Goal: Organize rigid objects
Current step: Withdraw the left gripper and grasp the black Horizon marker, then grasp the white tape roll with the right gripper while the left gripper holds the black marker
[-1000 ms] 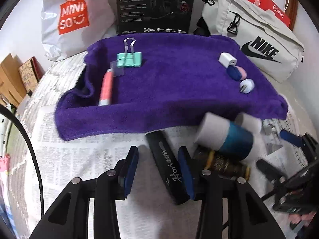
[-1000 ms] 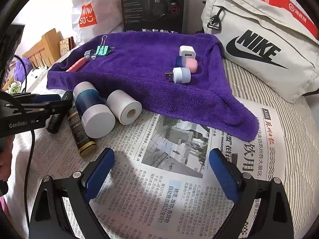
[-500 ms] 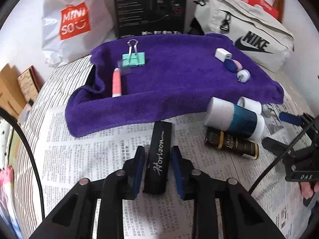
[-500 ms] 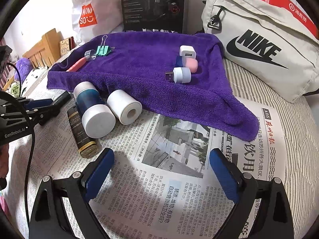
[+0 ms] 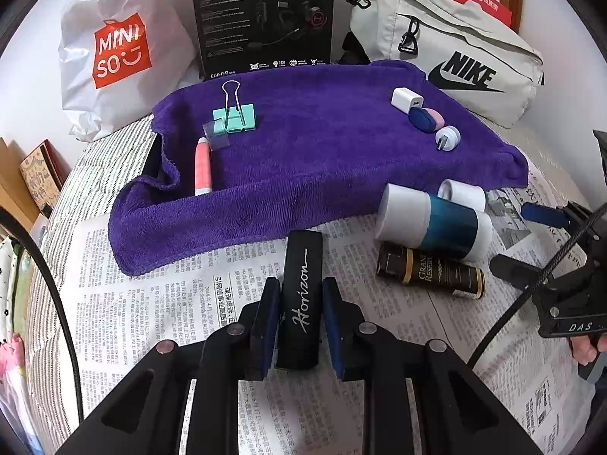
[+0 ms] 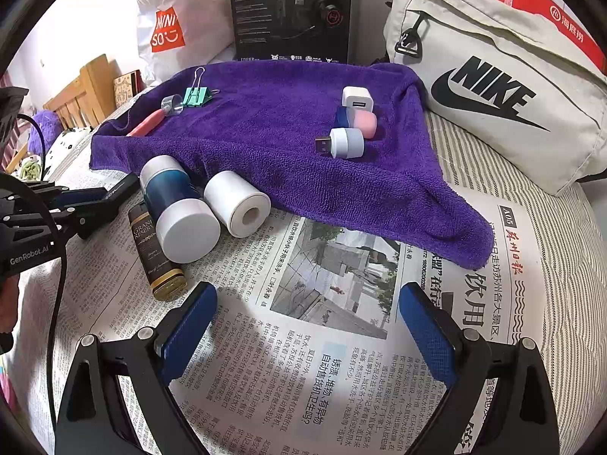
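The left gripper (image 5: 297,326) pinches the black Horizon case (image 5: 301,295) on the newspaper (image 5: 159,284) beside the purple towel's (image 5: 303,159) near edge; the right gripper (image 6: 303,337) hangs spread and empty. Clip, tube and chargers already lie on the towel, while two bottles and a white roll appear still unsorted.

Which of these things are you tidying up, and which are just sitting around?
Being tidied:
- black Horizon case, clamped in the left gripper
- blue bottle, white roll, dark Grand Reserve bottle
- already on the purple towel: binder clip, pink tube, white charger

Just lying about:
- Nike bag
- Miniso bag
- headset box
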### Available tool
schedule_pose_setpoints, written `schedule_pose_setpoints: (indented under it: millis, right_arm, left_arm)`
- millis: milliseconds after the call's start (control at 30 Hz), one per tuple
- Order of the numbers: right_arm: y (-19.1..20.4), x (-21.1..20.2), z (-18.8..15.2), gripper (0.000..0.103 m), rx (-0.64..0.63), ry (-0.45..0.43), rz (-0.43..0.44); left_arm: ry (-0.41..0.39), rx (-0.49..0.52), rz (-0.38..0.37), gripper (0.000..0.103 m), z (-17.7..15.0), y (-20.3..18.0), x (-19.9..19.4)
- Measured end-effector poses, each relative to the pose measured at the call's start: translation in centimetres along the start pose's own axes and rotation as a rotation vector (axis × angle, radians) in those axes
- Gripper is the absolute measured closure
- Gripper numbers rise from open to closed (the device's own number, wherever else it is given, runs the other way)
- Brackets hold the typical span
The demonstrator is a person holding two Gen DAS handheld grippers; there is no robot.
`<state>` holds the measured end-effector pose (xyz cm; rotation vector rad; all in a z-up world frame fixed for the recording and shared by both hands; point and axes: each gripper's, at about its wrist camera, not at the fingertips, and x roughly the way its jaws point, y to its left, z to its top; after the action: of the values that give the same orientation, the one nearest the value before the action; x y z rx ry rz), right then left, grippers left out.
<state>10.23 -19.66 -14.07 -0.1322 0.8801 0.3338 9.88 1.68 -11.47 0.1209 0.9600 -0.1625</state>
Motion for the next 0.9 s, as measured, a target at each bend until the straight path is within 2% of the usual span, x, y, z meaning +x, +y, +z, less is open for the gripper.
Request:
schedule_pose_setpoints:
  millis: [200, 500, 733, 900]
  right_arm:
    - [0.0, 0.0, 0.0, 0.007, 0.0, 0.0, 0.0]
    - [0.1, -0.2, 0.1, 0.007, -0.003, 0.0, 0.008]
    - [0.8, -1.5, 0.6, 0.018, -0.024, -0.043, 0.031]
    - [0.9, -1.8, 2.3, 0.022, -0.048, -0.076, 0.033]
  left_arm:
    - [-0.01, 0.002, -0.003, 0.081, 0.1, 0.0, 0.1]
    - [0.004, -0.064, 0.019, 0.081, -1.5, 2.3, -1.2]
    - [-0.005, -0.076, 0.019, 0.081, -2.1, 3.0, -1.3]
    - [-0.01, -0.087, 0.01, 0.081, -2.2, 3.1, -1.4]
